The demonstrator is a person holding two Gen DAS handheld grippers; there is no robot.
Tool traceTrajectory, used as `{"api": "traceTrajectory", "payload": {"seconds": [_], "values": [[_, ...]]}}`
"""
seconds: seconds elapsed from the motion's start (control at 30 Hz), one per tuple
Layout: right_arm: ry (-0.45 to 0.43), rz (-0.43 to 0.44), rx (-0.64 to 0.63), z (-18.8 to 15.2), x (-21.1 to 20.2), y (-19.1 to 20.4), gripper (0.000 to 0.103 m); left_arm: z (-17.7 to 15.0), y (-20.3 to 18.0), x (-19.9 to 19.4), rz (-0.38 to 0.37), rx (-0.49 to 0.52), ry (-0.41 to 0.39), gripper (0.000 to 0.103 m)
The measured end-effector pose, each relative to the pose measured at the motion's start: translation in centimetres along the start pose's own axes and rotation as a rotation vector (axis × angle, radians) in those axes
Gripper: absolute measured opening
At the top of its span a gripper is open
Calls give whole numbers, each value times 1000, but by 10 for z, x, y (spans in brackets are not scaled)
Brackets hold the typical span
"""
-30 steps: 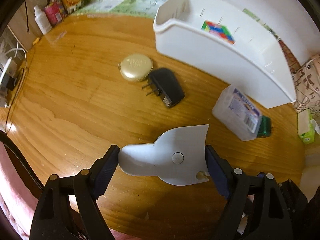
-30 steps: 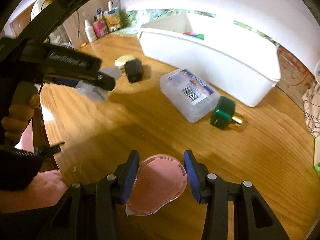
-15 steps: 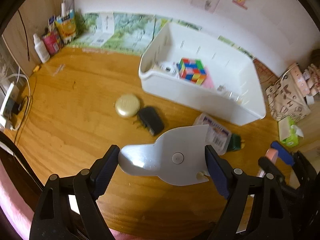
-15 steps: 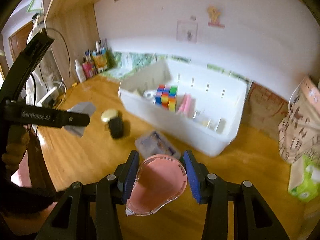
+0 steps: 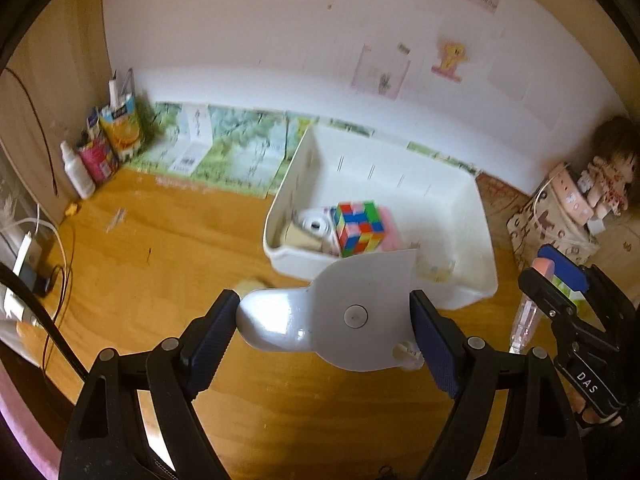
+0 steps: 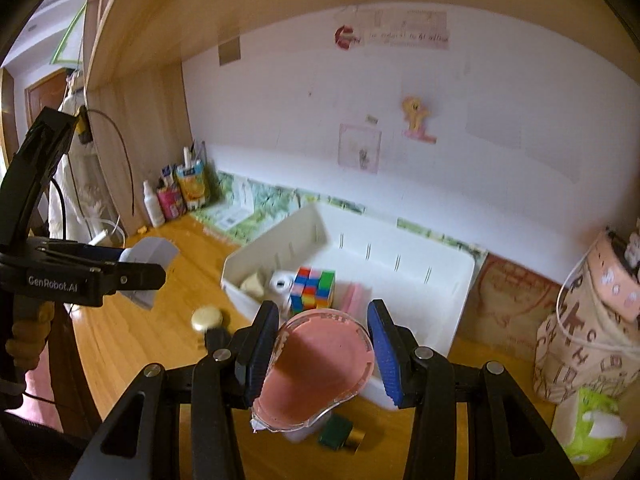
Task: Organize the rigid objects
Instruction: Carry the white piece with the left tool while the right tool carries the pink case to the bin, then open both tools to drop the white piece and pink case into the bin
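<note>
Both grippers now ride higher than a second ago, the white bin (image 5: 476,216) come fully into view. Left gripper (image 5: 326,326): clamped on grey plastic piece (image 5: 348,312), held above the desk (image 5: 168,256). Right gripper (image 6: 324,352): clamped on pink round case (image 6: 320,368). Already binned: colour cube (image 5: 360,228), tape roll (image 5: 316,224). Left on desk: gold tin (image 6: 206,318), green-capped bottle (image 6: 340,434). Bin's right half looks free; its near rim lies ahead of both loads.
</note>
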State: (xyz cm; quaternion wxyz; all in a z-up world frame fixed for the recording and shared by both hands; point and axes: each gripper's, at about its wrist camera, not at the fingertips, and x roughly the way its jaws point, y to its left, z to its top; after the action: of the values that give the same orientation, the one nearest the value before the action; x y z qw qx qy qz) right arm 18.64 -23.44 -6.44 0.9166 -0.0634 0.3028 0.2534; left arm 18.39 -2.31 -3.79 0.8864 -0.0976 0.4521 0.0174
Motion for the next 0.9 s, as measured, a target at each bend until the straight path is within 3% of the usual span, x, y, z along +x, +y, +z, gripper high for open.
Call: {"api": "traceTrajectory", "payload": {"seconds": [0.47, 0.7, 0.9], "values": [[-149, -44, -1, 17, 31, -19, 47, 30, -16, 13, -147, 61, -222, 86], [-174, -67, -36, 6, 60, -23, 46, 39, -33, 42, -110, 104, -303, 86], [-103, -62, -52, -6, 94, -28, 46, 47, -45, 71, -88, 133, -311, 87]]}}
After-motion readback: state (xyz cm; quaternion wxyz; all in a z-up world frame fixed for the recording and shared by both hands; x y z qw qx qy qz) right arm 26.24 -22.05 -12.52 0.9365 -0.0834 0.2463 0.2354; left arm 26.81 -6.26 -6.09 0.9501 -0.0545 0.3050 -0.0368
